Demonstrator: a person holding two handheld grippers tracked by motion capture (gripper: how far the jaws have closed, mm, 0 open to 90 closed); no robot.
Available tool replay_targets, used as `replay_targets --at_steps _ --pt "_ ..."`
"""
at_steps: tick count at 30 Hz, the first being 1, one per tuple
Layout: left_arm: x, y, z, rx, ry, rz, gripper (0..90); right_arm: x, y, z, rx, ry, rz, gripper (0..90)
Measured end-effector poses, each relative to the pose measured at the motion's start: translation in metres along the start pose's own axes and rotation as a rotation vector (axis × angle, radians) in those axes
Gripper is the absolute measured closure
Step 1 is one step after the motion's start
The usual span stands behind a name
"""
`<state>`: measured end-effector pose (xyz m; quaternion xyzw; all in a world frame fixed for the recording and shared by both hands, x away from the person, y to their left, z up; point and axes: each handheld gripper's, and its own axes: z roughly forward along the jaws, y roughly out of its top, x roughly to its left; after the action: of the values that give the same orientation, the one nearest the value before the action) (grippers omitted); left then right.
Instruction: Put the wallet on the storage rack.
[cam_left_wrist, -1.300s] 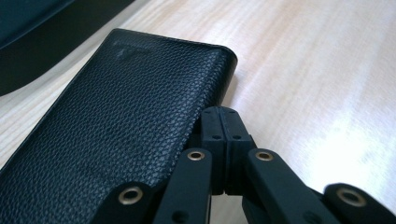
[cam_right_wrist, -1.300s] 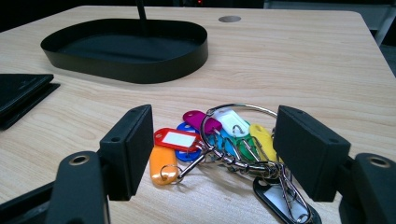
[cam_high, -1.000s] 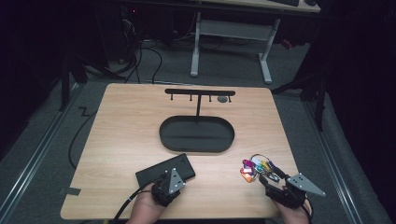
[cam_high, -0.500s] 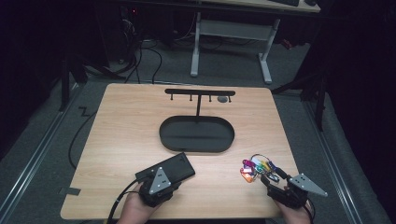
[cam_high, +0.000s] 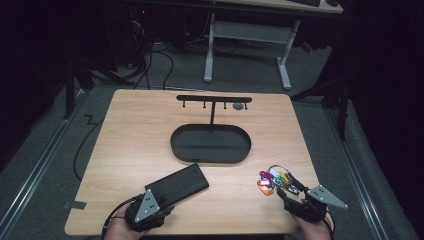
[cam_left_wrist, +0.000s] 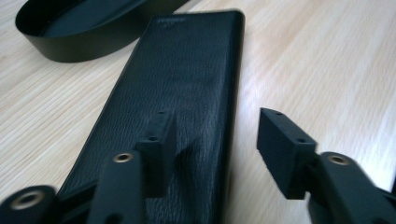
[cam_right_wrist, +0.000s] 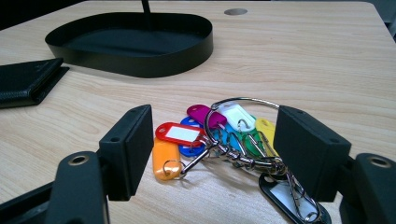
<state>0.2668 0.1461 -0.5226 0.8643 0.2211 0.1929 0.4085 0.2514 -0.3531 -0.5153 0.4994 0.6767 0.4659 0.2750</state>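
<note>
Since the earlier frames the left hand-held gripper (cam_high: 162, 207) has drawn back toward the near edge of the surface (cam_high: 130, 135), and its jaws have just been opening; they now stand apart, released, one jaw above the near end of the black wallet (cam_left_wrist: 182, 93) and the other beside its edge, neither pressing on it. That wallet (cam_high: 176, 186) lies flat on the near left part of the surface. Its long axis runs on a slant, the near end by the left hand-held gripper and the far end pointing toward the black oval tray (cam_high: 210, 145), just short of the tray's rim.

At the near right, the right hand-held gripper (cam_right_wrist: 212, 154) holds its jaws spread on either side of a bunch of keys (cam_right_wrist: 219, 135) with coloured tags; the pads do not touch it. The bunch (cam_high: 276, 181) rests on the surface, well apart from the wallet.

Behind the tray stands a thin post with a black hook rail (cam_high: 214, 99) across its top, and a small grey disc (cam_high: 239, 106) sits in the surface near the far edge. Between wallet and tray the wood is bare.
</note>
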Motion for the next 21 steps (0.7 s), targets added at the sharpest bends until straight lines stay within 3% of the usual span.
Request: replay_targets --at_steps 10,15,21 --pt "0.002 -0.005 0.006 0.039 0.061 0.094 44.4 0.003 0.0 0.004 0.008 0.005 -0.009 29.2" --pt "-0.005 -0.007 0.01 0.049 0.117 0.224 46.2 0.002 0.0 0.004 0.01 0.005 -0.003 29.1" --pt "-0.001 -0.009 0.01 0.035 0.097 0.204 50.6 0.001 -0.001 0.002 0.006 0.004 -0.001 28.8"
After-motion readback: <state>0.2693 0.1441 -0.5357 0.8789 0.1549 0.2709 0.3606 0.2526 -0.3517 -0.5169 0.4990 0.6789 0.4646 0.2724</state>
